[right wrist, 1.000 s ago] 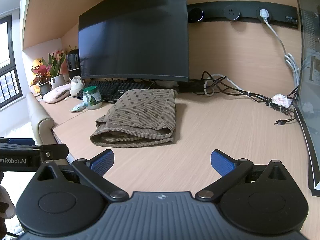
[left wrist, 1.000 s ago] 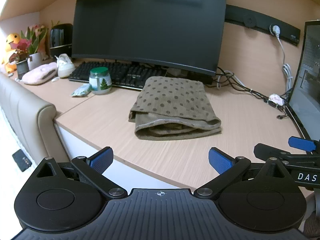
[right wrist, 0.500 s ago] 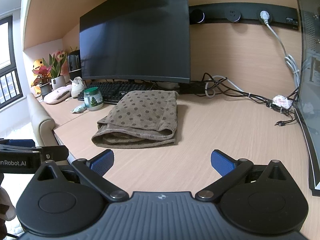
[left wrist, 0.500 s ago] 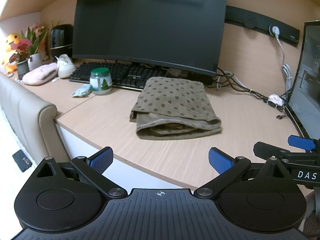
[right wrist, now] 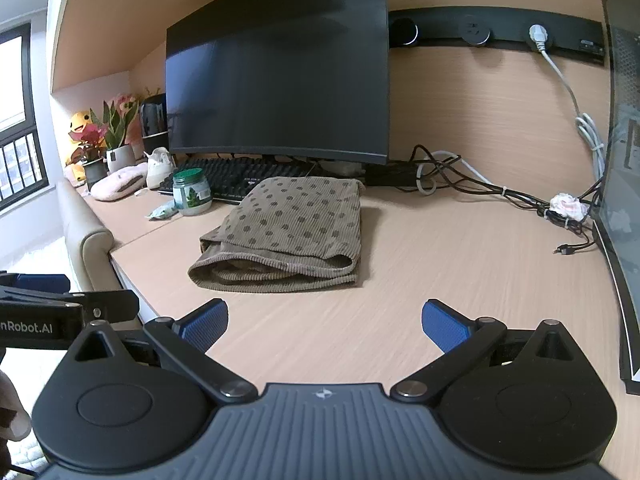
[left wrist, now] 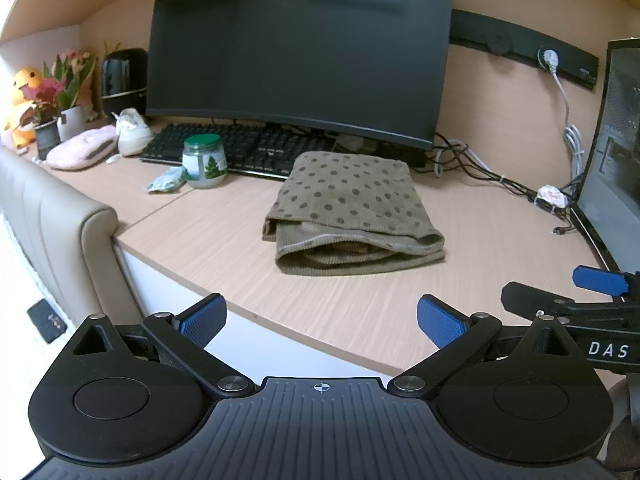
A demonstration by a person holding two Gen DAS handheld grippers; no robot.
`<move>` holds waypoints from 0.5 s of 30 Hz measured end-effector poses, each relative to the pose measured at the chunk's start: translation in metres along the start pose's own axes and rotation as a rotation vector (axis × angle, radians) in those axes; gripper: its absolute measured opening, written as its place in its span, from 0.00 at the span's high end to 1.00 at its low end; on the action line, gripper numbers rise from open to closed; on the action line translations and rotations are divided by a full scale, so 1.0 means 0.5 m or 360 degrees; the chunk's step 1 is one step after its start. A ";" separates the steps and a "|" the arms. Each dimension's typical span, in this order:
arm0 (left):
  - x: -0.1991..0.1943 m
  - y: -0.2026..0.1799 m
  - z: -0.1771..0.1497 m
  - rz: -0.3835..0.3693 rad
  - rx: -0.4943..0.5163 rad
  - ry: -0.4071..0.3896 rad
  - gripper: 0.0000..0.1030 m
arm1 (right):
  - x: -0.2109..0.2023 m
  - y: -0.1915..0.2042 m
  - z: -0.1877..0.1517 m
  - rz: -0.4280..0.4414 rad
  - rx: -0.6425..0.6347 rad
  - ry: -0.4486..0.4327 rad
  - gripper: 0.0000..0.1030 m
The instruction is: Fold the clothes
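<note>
Left wrist view showed your left gripper (left wrist: 320, 316) held back at the near edge of the bench (left wrist: 224, 240), its blue-padded fingers (left wrist: 202, 319) spread wide with nothing between them. The folded polka-dot garment (left wrist: 352, 208) lay flat on the bench ahead of you, well apart from both tools, its open layered hem facing you and its far end just in front of the keyboard (left wrist: 240, 146). A green-lidded jar (left wrist: 203, 156) stood to the garment's left, beside a small crumpled wrapper (left wrist: 166, 180). Behind them rose the dark monitor (left wrist: 300, 52).

From the right wrist view, your right gripper (right wrist: 324, 320) hovered over the bare wood, its fingers (right wrist: 444, 326) likewise wide apart and empty. The garment (right wrist: 288, 232) sat ahead and slightly left of it. A tangle of cables (right wrist: 480, 188) ran along the back wall to your right, and potted flowers (right wrist: 108, 132) stood at the far left corner.
</note>
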State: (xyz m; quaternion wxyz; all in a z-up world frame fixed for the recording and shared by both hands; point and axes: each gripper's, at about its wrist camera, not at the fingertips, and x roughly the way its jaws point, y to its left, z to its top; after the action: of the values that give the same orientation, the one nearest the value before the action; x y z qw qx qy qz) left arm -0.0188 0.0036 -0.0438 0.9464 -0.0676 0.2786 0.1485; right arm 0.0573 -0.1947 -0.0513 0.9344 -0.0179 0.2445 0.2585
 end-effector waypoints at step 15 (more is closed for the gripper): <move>-0.002 -0.007 0.015 0.0018 0.0008 -0.0017 0.00 | -0.007 -0.022 0.019 -0.0022 0.0052 -0.0048 0.00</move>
State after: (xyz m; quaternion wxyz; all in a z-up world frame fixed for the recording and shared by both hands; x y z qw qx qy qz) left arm -0.0146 0.0018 -0.0368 0.9472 -0.0627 0.2745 0.1536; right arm 0.0644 -0.2042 -0.0425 0.9399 -0.0004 0.2344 0.2484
